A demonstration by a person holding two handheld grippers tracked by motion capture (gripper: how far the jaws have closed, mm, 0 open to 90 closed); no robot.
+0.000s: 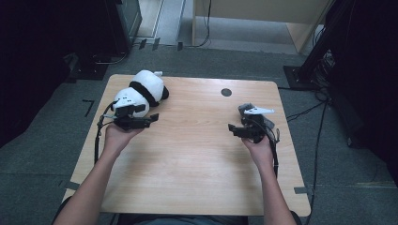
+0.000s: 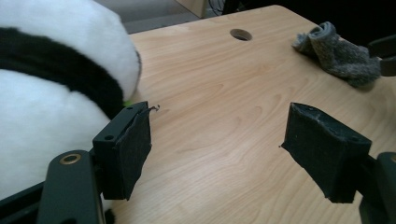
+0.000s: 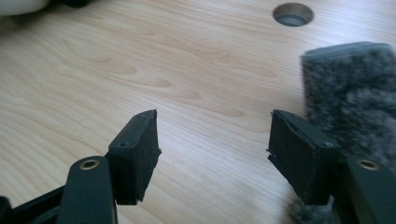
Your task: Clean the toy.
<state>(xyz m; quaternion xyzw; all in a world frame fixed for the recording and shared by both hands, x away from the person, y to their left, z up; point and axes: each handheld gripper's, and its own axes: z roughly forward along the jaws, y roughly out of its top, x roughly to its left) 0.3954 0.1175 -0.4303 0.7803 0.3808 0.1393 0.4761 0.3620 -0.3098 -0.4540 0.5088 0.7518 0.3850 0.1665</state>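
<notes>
Both open, gripping nothing: left gripper beside the plush, right gripper beside the sock. Soft, light, squashy; best pinched at mid-body.

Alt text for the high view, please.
A person's two hands hold open grippers over a wooden table: the left gripper beside a black-and-white plush toy, the right gripper next to a grey sock.
</notes>
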